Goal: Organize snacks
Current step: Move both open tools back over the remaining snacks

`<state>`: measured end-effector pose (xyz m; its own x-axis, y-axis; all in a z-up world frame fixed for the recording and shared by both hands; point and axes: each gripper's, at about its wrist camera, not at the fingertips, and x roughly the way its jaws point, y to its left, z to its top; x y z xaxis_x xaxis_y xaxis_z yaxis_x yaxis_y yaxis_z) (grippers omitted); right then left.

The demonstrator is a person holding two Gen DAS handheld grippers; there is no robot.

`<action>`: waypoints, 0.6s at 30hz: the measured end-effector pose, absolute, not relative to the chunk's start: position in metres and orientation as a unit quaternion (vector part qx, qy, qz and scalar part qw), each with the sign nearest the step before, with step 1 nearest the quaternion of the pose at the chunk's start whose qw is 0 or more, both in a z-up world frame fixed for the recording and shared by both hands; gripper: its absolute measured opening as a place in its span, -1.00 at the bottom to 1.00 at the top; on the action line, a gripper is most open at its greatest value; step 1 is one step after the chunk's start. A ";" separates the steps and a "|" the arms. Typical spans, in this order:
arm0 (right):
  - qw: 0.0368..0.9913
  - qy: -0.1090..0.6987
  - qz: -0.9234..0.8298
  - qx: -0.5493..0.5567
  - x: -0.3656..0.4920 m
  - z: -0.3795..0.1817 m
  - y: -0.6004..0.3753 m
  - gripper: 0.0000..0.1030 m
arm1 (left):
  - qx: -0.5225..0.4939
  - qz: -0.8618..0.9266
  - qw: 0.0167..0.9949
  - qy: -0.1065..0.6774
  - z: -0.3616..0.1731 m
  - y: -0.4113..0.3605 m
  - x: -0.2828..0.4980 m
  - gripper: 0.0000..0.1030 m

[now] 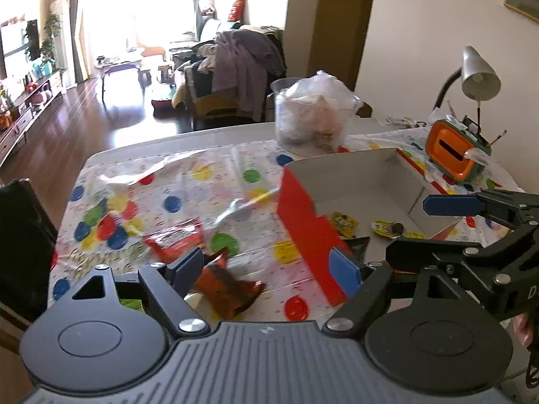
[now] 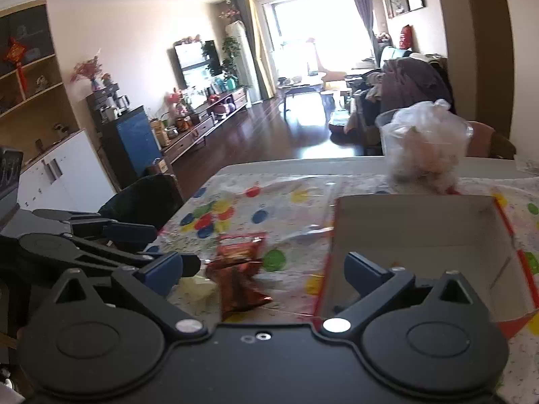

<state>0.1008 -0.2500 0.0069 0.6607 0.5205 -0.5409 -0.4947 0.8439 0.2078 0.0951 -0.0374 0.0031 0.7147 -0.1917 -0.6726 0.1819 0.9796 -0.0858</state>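
A red-sided cardboard box [image 1: 303, 222] stands open on the dotted tablecloth; yellow snack packets [image 1: 343, 224] lie inside it. A dark orange snack packet [image 1: 232, 286] lies on the cloth between the fingers of my open left gripper [image 1: 267, 269]. A red snack packet [image 1: 178, 240] lies just beyond it. My right gripper [image 2: 266, 271] is open, low over the same orange packet [image 2: 239, 286], with its right finger over the box [image 2: 421, 235]. The red packet [image 2: 239, 247] lies ahead. The right gripper also shows at the right of the left wrist view [image 1: 471, 222].
A clear plastic tub with a bagged item [image 1: 313, 114] stands at the table's far side. An orange and green case [image 1: 454, 155] and a desk lamp [image 1: 475, 74] stand at the far right. A dark chair [image 2: 141, 202] stands at the table's left edge.
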 end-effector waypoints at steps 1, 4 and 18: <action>0.910 0.304 0.280 0.018 0.099 0.006 -0.243 0.99 | -0.009 -0.098 0.926 0.364 0.002 -0.030 0.093 0.59; 0.909 0.304 0.285 0.012 0.095 0.004 -0.225 0.99 | -0.017 -0.091 0.926 0.367 -0.002 -0.009 0.088 0.60; 0.898 0.337 0.283 -0.019 0.105 -0.023 -0.176 0.99 | -0.064 -0.011 0.916 0.396 -0.030 0.079 0.076 0.60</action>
